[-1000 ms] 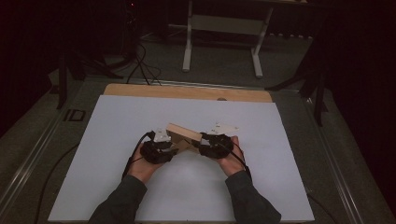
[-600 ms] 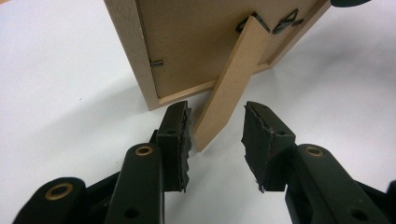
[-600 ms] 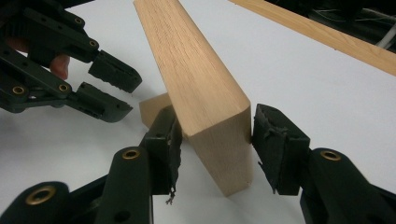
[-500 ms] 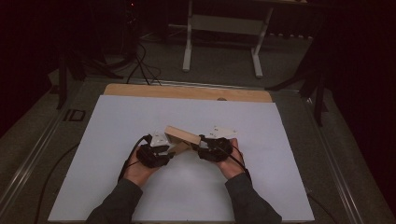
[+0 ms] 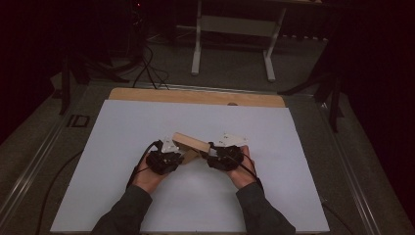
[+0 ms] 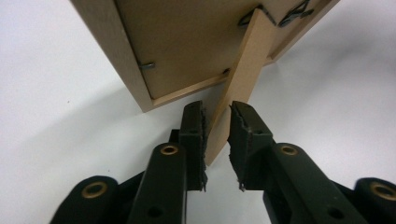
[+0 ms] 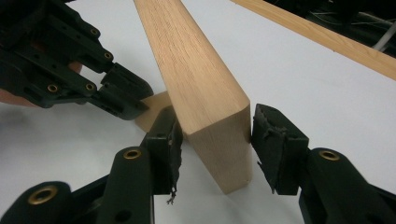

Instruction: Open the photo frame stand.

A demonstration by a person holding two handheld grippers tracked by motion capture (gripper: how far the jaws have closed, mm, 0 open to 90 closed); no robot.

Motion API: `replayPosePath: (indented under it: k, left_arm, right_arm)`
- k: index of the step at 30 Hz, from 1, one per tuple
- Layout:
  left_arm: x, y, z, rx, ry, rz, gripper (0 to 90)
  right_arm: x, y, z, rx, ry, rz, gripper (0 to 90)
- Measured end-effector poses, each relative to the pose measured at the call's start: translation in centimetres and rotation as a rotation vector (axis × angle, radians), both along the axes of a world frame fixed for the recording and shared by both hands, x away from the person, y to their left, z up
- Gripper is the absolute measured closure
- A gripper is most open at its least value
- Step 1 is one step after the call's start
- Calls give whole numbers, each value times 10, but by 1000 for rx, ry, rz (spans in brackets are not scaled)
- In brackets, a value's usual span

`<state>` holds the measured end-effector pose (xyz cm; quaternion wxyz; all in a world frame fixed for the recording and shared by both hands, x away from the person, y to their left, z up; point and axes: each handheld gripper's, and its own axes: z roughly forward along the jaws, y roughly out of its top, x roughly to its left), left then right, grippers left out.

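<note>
1. The wooden picture frame (image 5: 188, 144) sits tilted at the centre of the high view, on the white table sheet (image 5: 122, 127), between the two hands; in the left gripper view its back panel fills the upper middle, with the stand leg (image 6: 236, 88) hinged out and running down toward the jaws.
2. The left gripper (image 6: 217, 135) has its jaws on either side of the thin stand leg, the left pad touching, the right with a sliver of gap; I cannot tell whether it pinches.
3. The right gripper (image 7: 212, 135) straddles the frame's corner edge (image 7: 219, 140) at the centre of its view; a narrow gap shows at the right pad, so it looks released, not clenched.
4. Judged handling: light, rigid wood, smooth and somewhat slippery; any glass front would be fragile; the leg is thin board on a small hinge and may bend or snap; better hold is across the thick rail, pads flat.
</note>
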<state>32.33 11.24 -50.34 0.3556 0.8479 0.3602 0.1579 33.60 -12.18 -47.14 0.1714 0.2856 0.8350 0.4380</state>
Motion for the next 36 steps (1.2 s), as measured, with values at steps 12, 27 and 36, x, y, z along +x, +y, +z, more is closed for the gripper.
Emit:
replayPosePath:
  k: [12,27,36]
  left_arm:
    - [-2,0,1,3,4,-6,786]
    - [-5,2,-4,-28,14,2,774]
    - [-6,3,-5,-42,14,6,741]
  right_arm:
    - [-6,2,-1,-20,-18,-1,525]
    - [-10,1,-5,4,13,6,499]
    - [-9,-2,-7,32,31,11,483]
